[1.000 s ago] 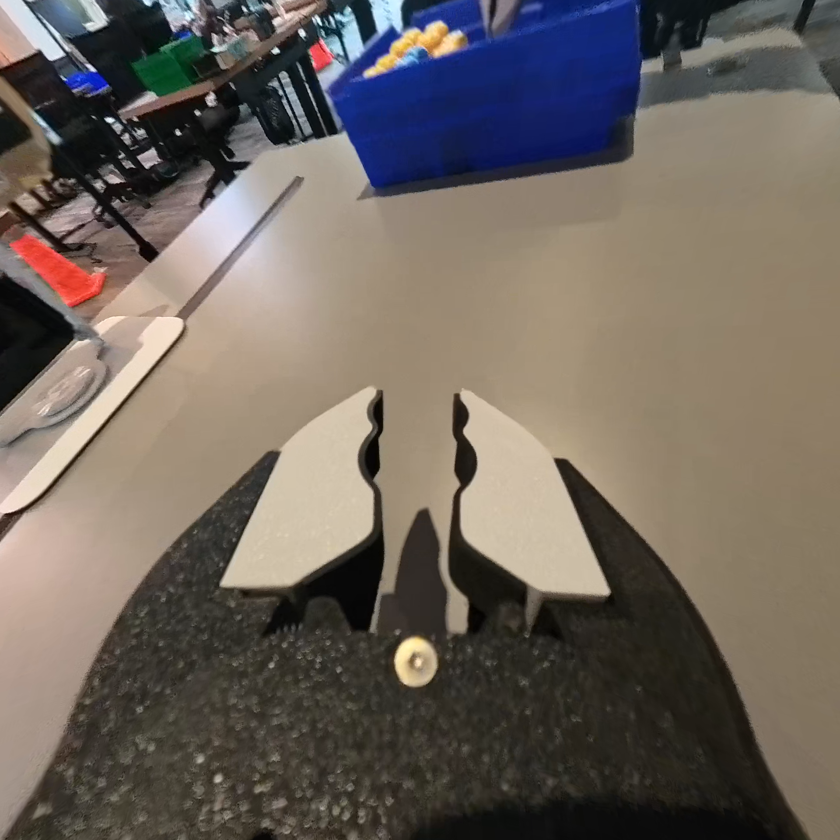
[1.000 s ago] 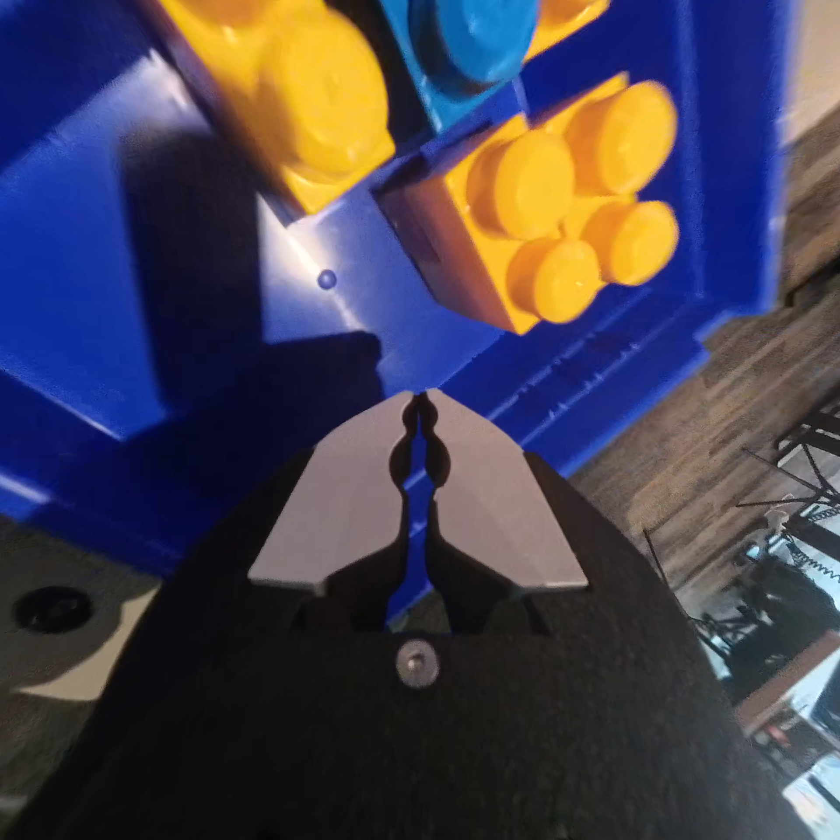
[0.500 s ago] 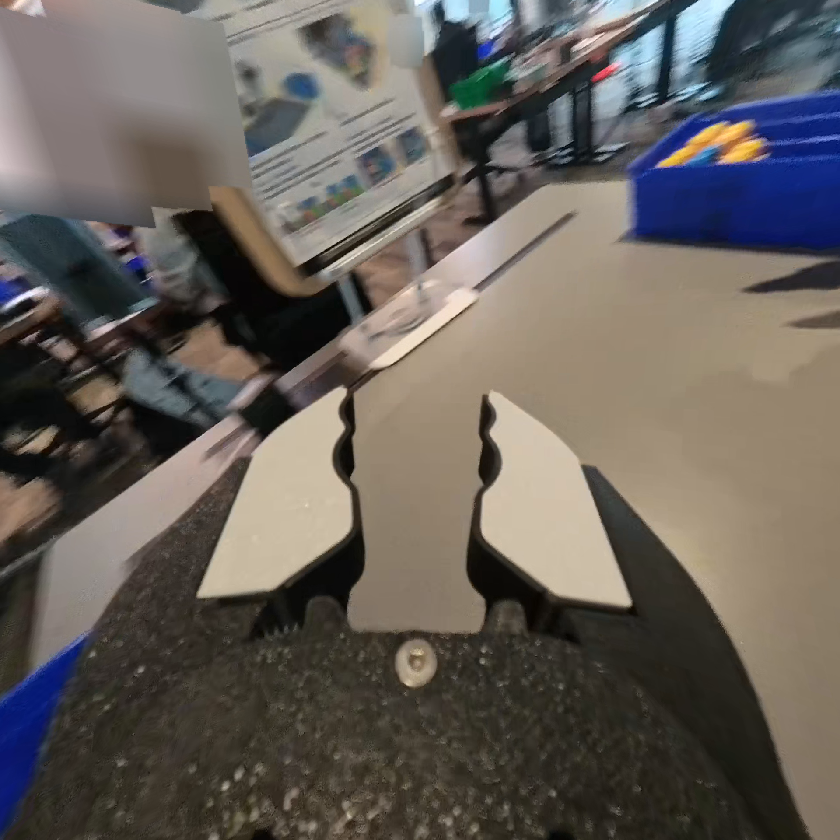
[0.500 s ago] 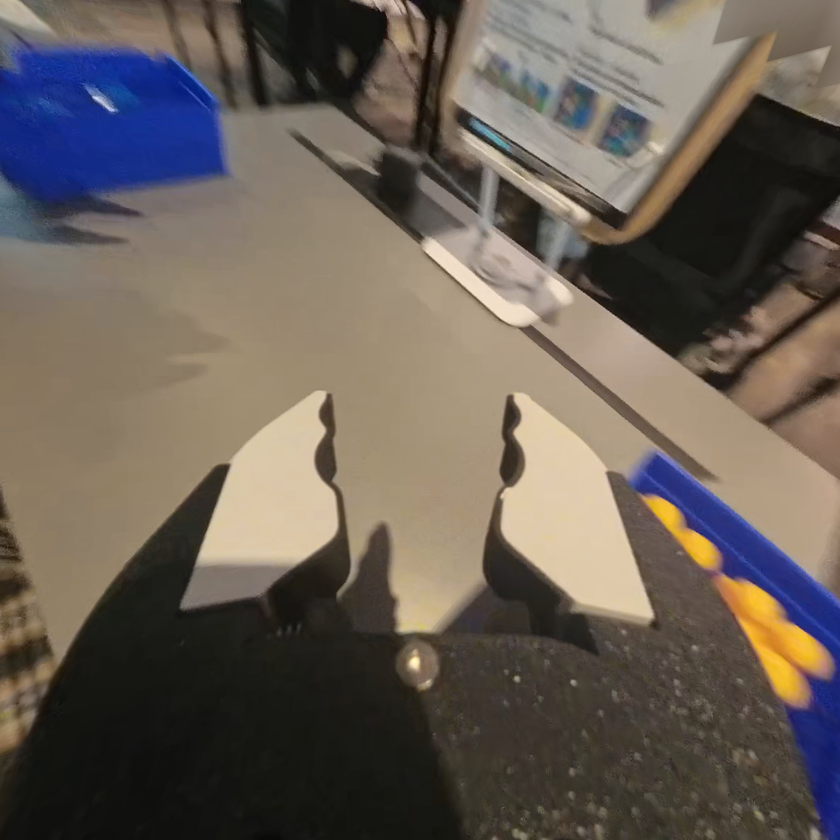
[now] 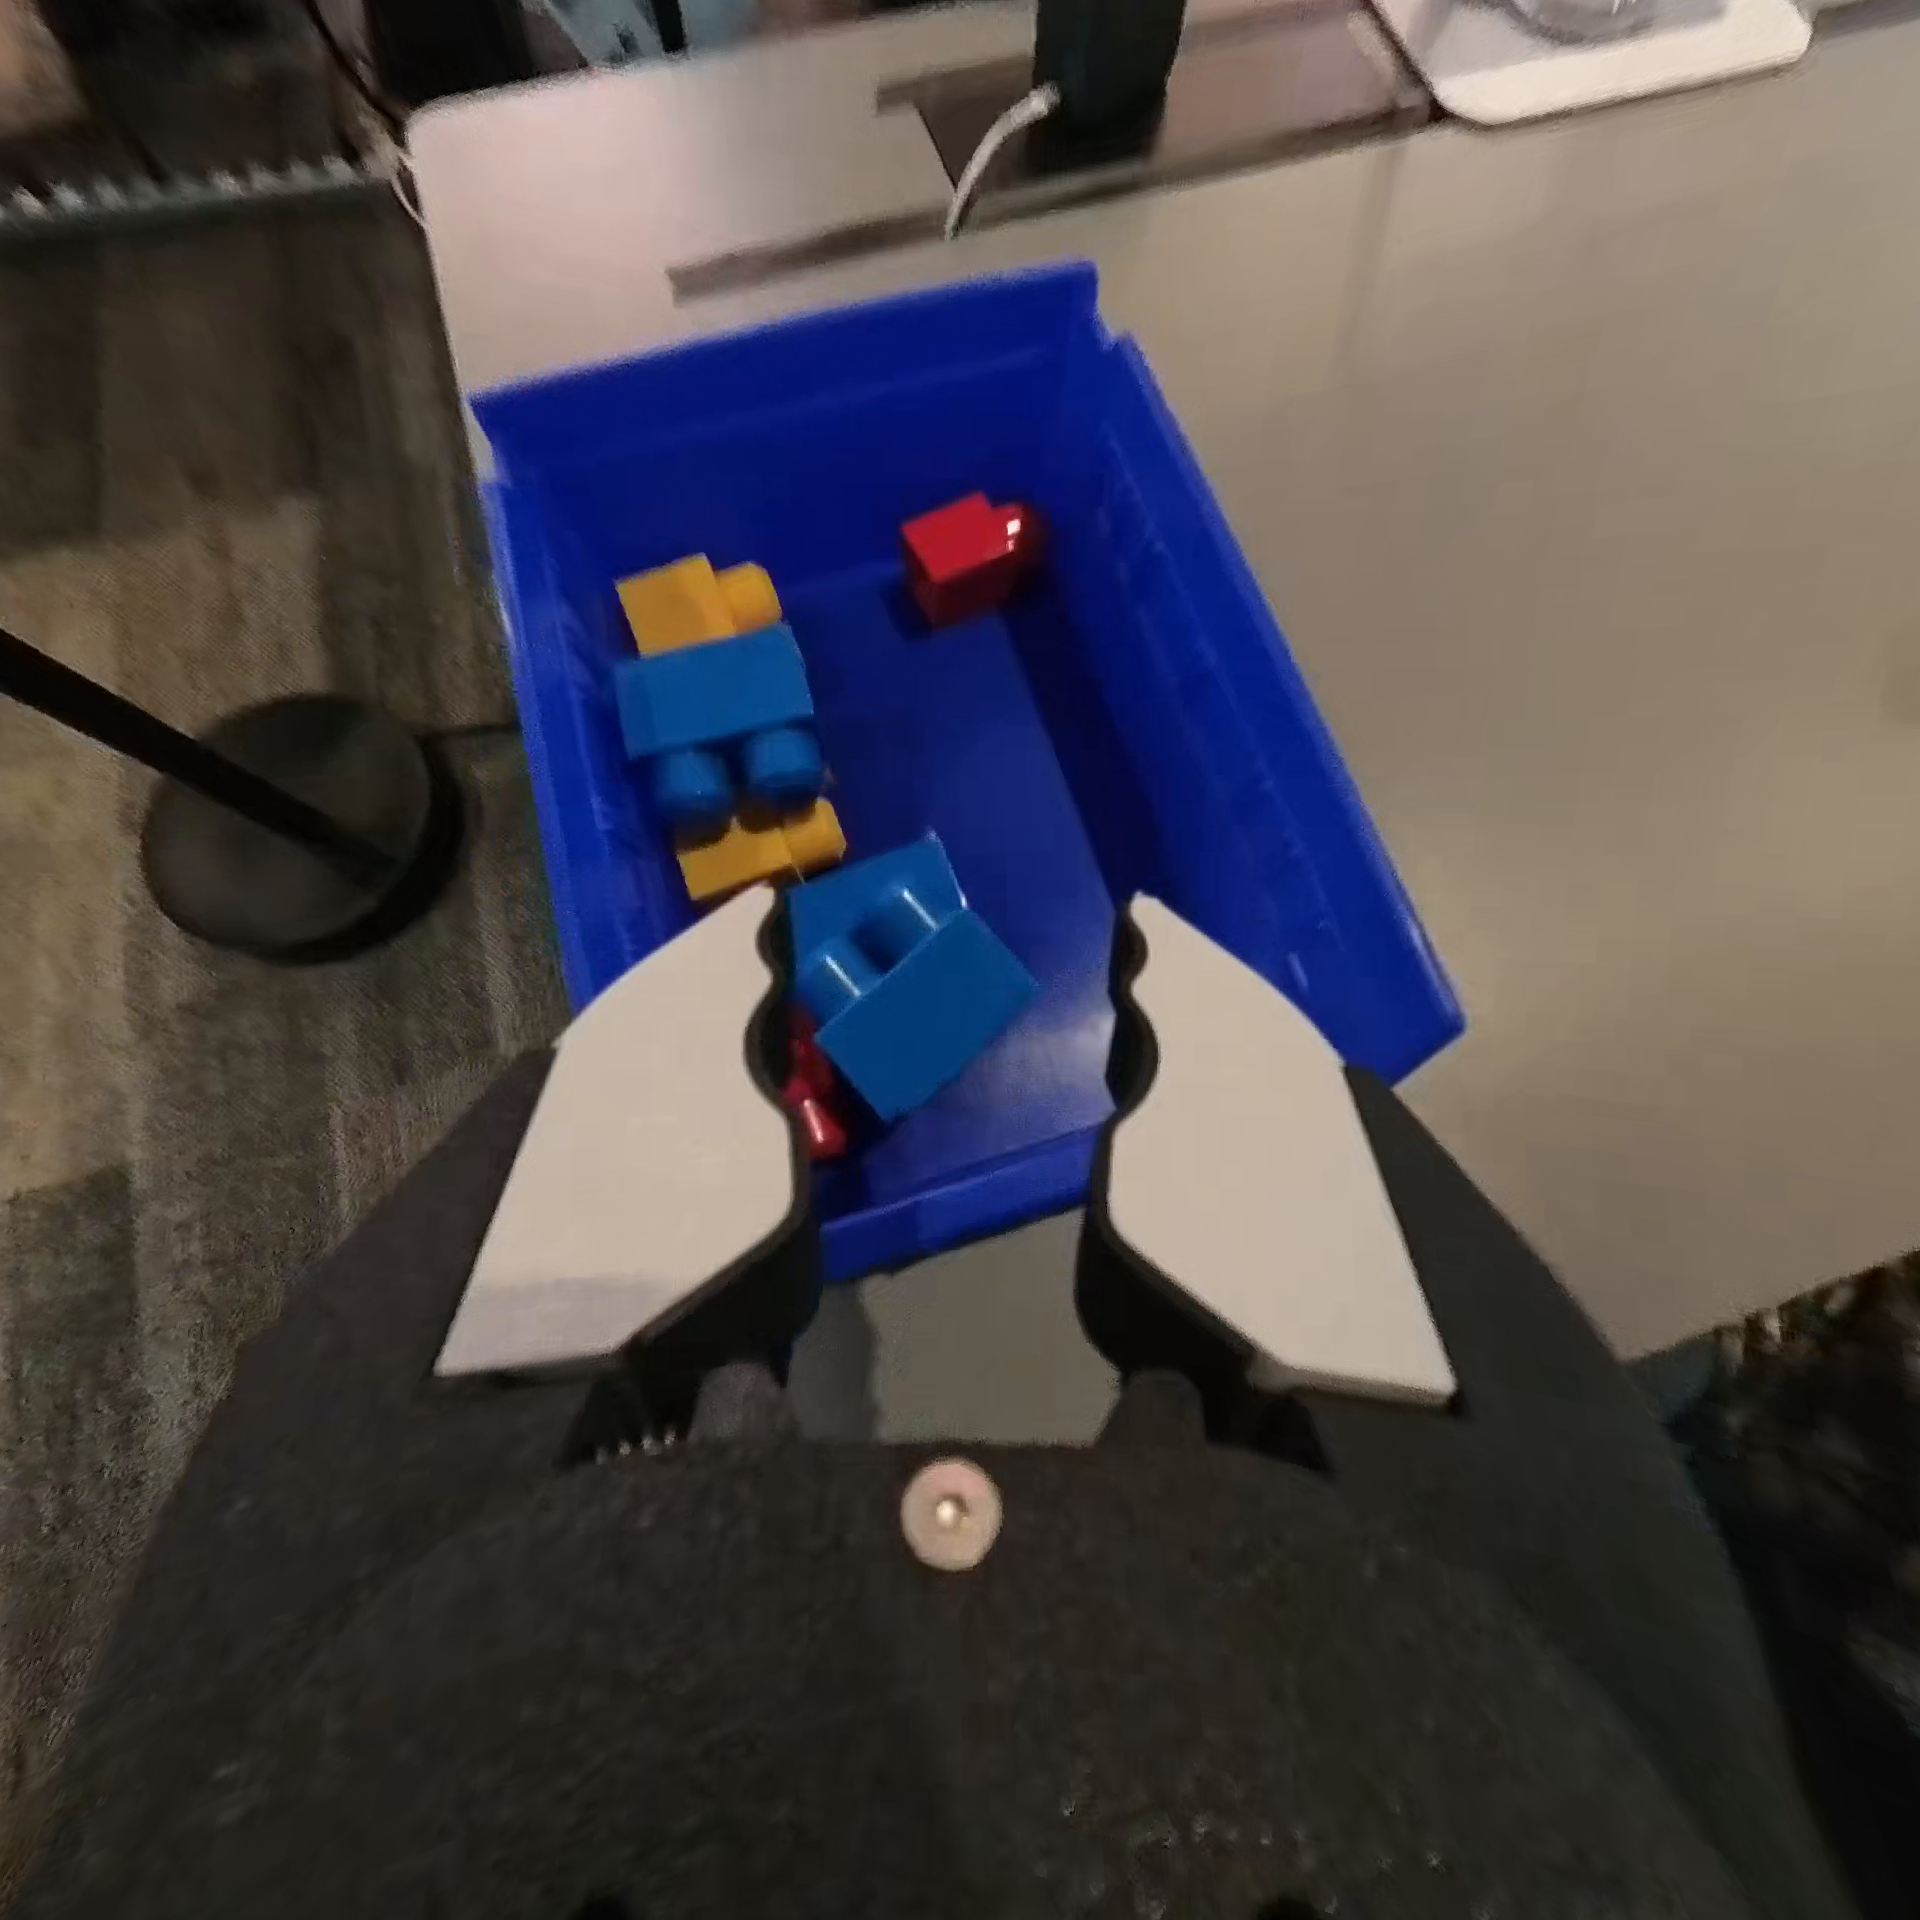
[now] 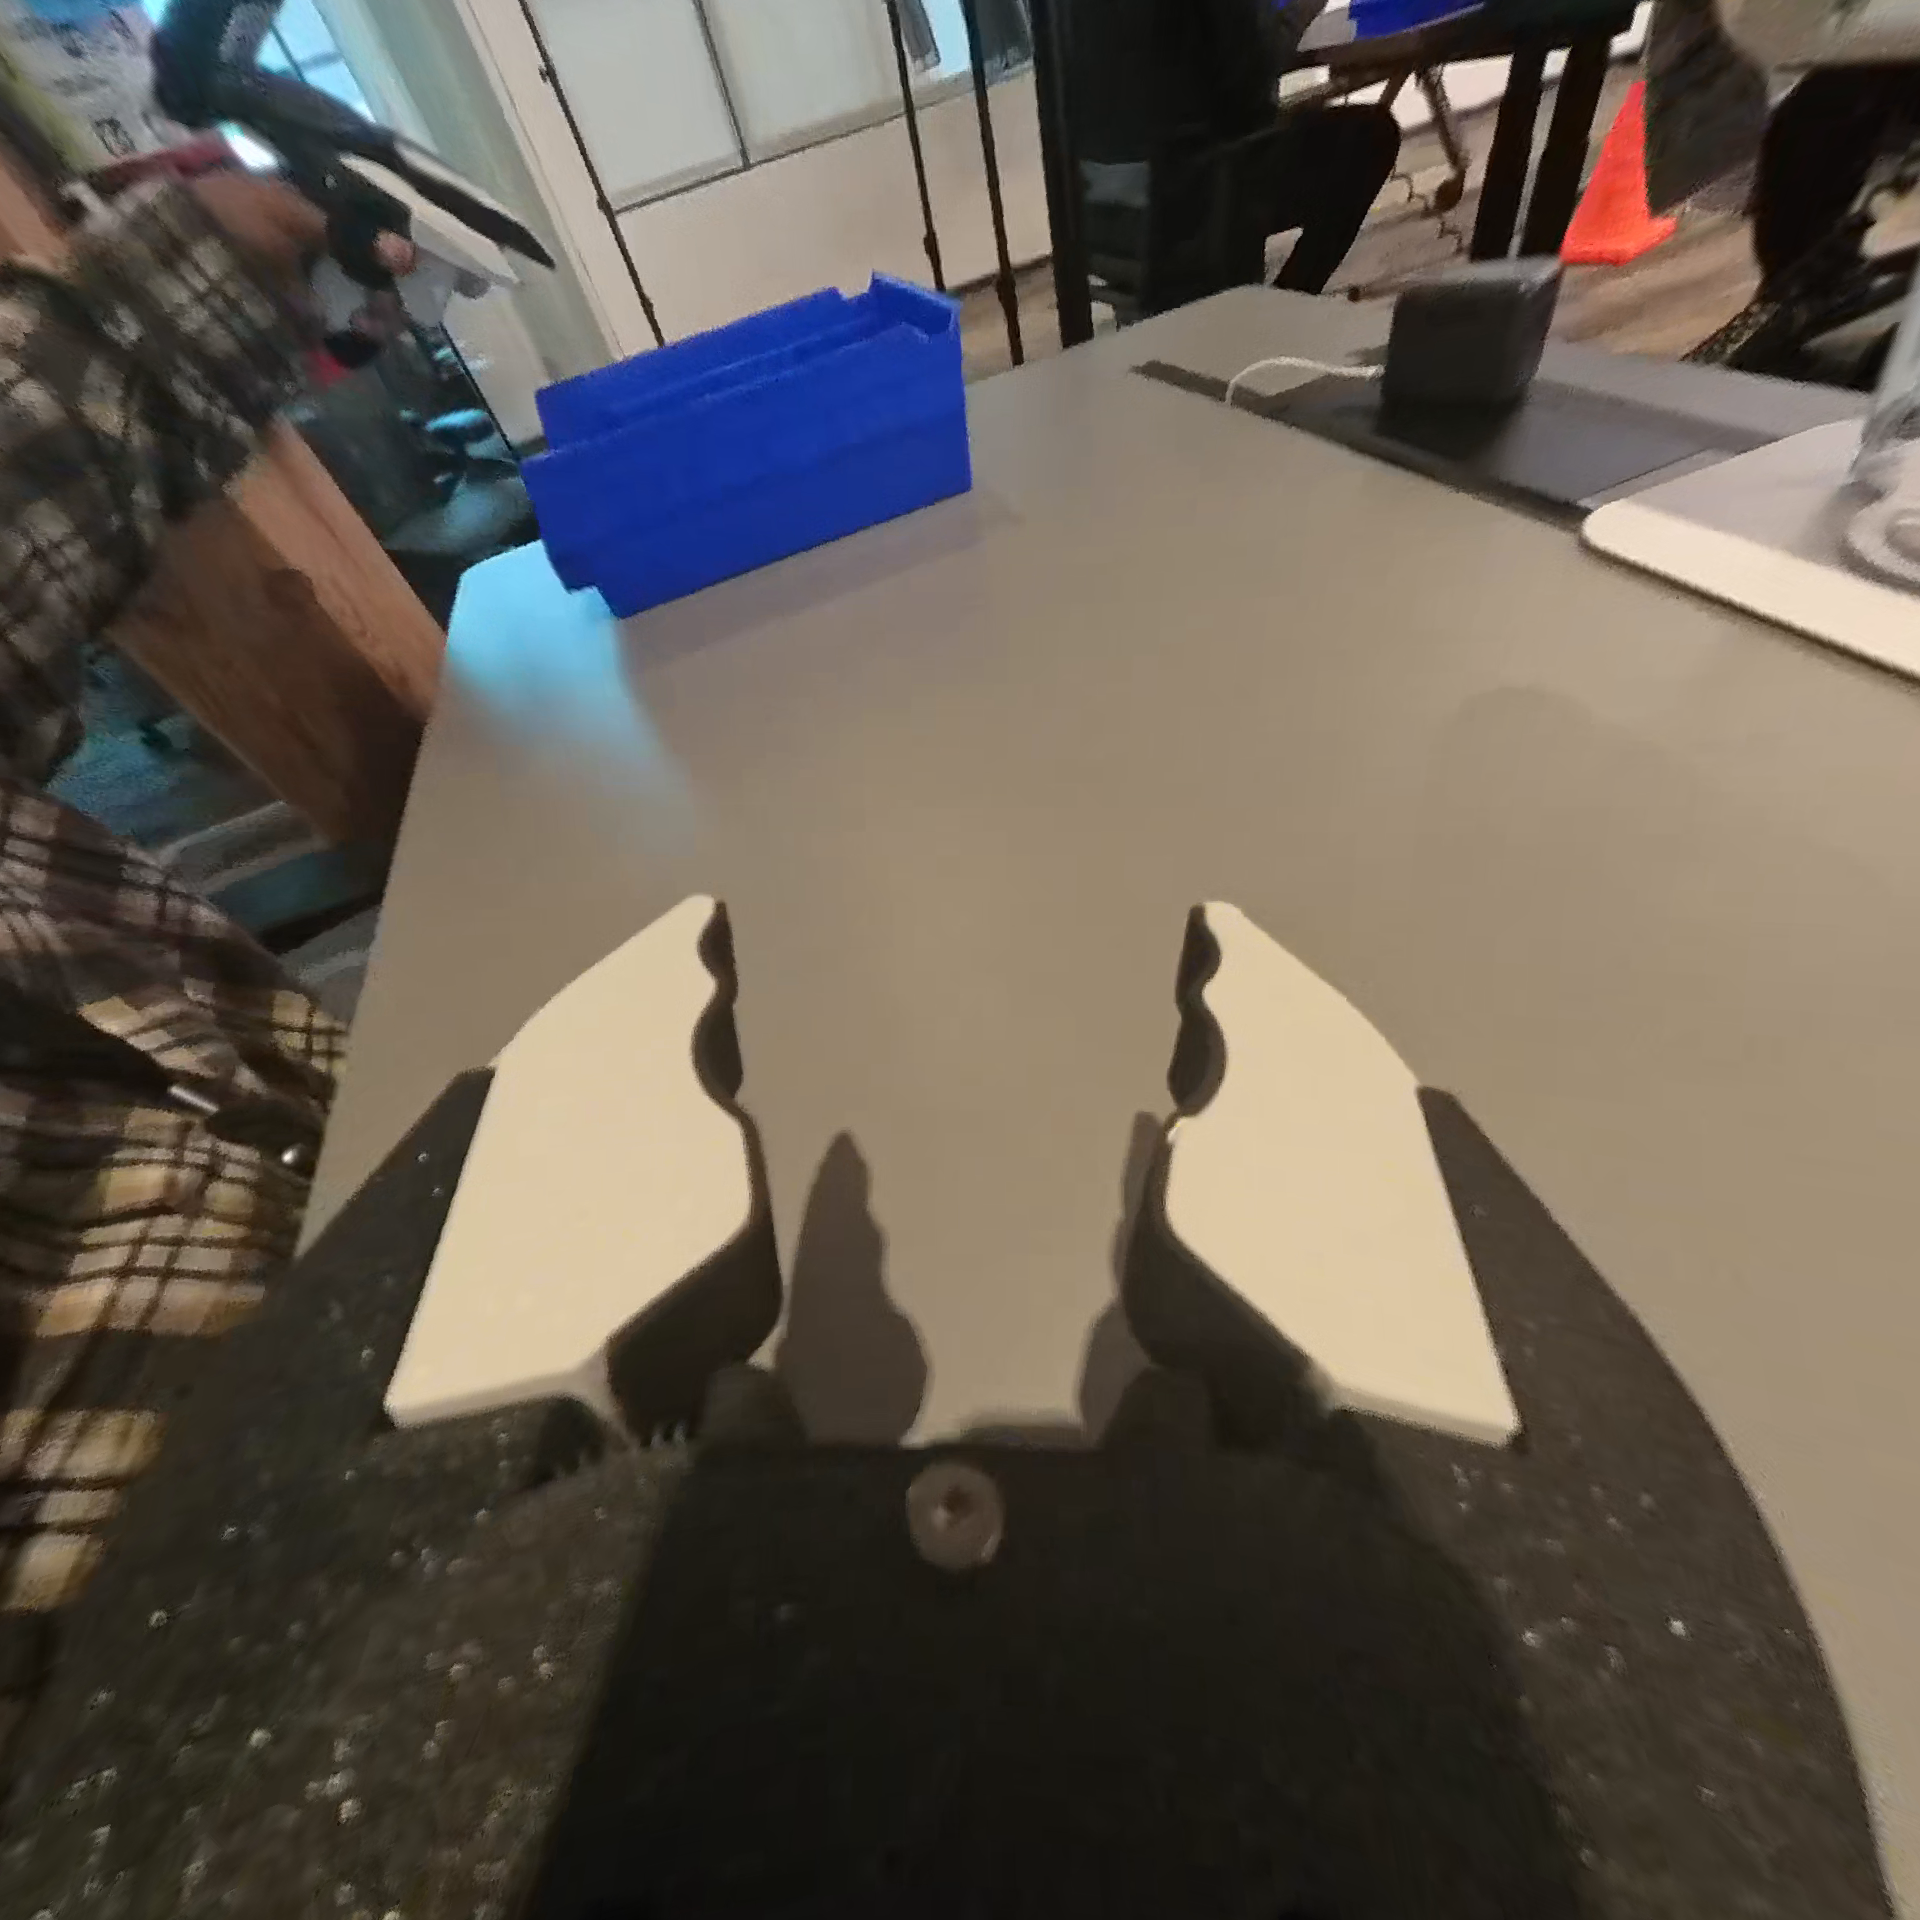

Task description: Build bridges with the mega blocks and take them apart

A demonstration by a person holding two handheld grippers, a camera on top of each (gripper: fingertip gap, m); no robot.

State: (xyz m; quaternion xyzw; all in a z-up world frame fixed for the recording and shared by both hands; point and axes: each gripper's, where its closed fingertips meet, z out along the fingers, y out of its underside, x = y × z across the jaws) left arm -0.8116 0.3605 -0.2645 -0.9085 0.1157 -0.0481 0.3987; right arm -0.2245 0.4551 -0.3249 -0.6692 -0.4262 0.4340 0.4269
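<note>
Left gripper (image 5: 940,914) spread wide over glossy blue bin (image 5: 1195,644) w/ studded plastic blocks (image 5: 904,997), right gripper (image 6: 956,914) wide above matte grey table (image 6: 1091,727)

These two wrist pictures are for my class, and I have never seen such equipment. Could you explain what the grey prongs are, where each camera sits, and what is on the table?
A person holds a two-finger gripper in each hand, with a camera on each looking along its grey fingers. The left gripper is open above a blue plastic bin holding blue, yellow and red toy blocks. The right gripper is open over the bare grey table; a blue bin stands at its far end. Neither holds anything.
</note>
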